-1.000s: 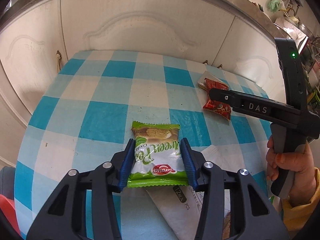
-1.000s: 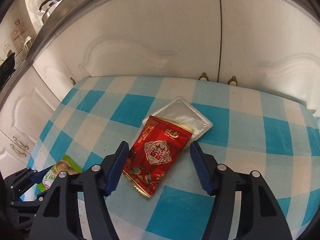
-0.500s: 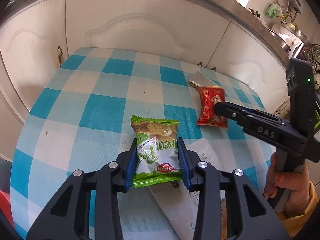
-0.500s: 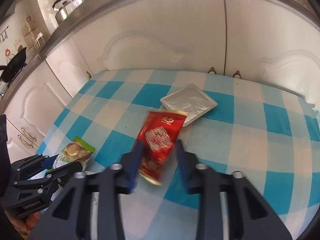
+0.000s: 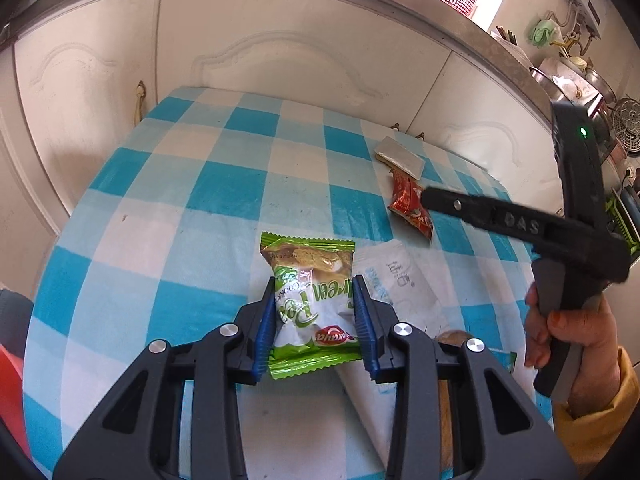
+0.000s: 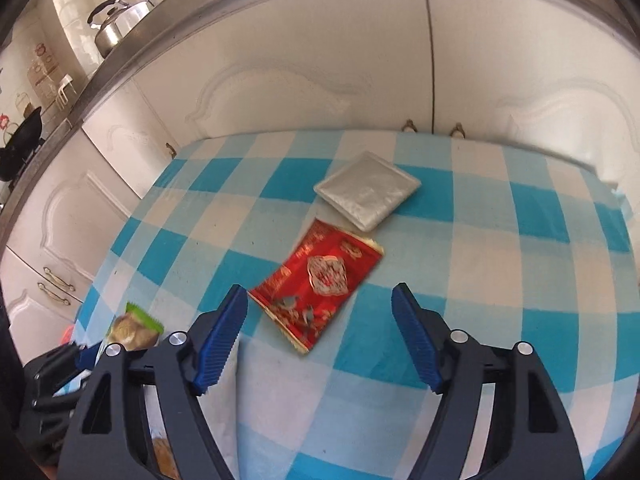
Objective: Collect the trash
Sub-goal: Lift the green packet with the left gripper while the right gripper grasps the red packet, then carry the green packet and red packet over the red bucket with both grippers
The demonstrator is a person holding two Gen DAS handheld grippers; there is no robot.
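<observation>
My left gripper (image 5: 315,312) is shut on a green and white cookie packet (image 5: 310,300) and holds it above the blue checked tablecloth (image 5: 224,192). The packet also shows at the lower left of the right wrist view (image 6: 134,328). My right gripper (image 6: 320,336) is open and empty. A red snack wrapper (image 6: 320,284) lies flat on the cloth just ahead of its fingers. In the left wrist view the red wrapper (image 5: 408,204) is partly hidden behind the right gripper (image 5: 428,200). A silver foil packet (image 6: 368,190) lies beyond the red wrapper.
A white plastic bag (image 5: 400,284) lies on the cloth beneath my left gripper. White cabinet doors (image 6: 320,80) stand right behind the table. A steel counter edge (image 5: 360,12) runs above them with kitchenware. A hand in a yellow sleeve (image 5: 576,340) holds the right gripper.
My right gripper closed on the red wrapper, then opened wide again; the wrapper lies on the cloth, turned and a little farther out. My left gripper has lifted the cookie packet slightly.
</observation>
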